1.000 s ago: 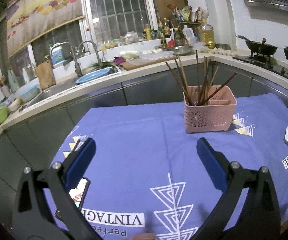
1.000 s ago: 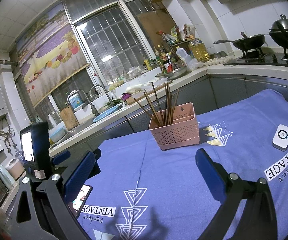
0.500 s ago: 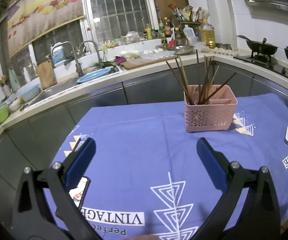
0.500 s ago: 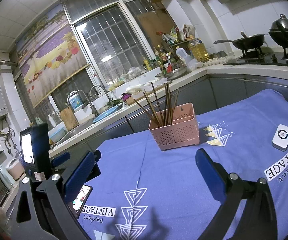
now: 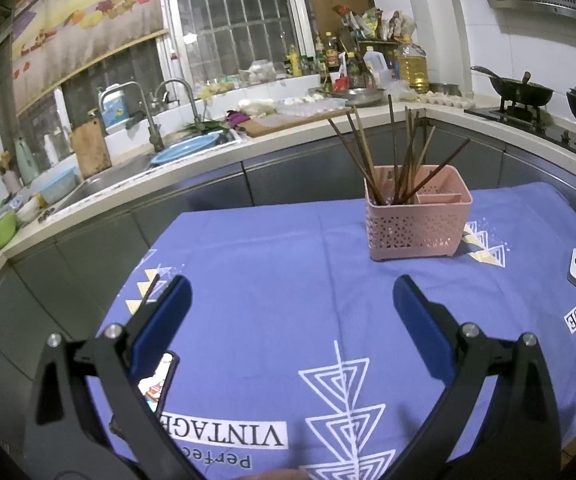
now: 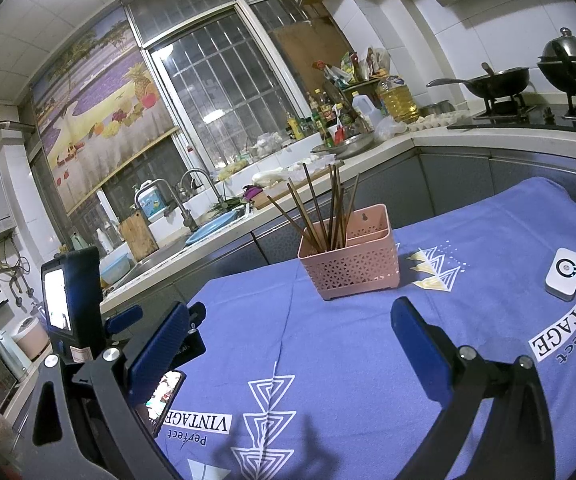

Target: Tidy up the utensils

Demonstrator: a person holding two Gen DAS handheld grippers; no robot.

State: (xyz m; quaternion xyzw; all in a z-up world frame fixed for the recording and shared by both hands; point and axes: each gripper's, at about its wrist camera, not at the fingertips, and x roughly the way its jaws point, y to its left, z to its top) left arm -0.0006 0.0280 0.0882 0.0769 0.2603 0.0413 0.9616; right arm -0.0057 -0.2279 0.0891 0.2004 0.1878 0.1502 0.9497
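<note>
From the left wrist view, the left claw is seen spread wide with nothing between its pads, hovering over the blue-clothed surface. The caddy sits further back on the cloth, well apart from the claw, and the chopsticks are all stood in its larger left compartment, fanned out at different tilts; the small right compartment looks bare as far as can be told. One stray chopstick can be made out lying on the cloth just beside the left pad, partly hidden by it. A phone is lying near the surface's left edge. These sticks are probably light, stiff and a bit slick, so a pinch around mid-length would likely be steadiest, and one lying flat on cloth could roll or get pushed around rather than picked. From the right wrist view, the right claw is likewise held apart and empty, and the caddy is seen ahead with the sticks bunched in the same bigger section. A white puck with a cable sits off to the right. The plastic caddy is likely light enough to tip if the sticks get knocked.
</note>
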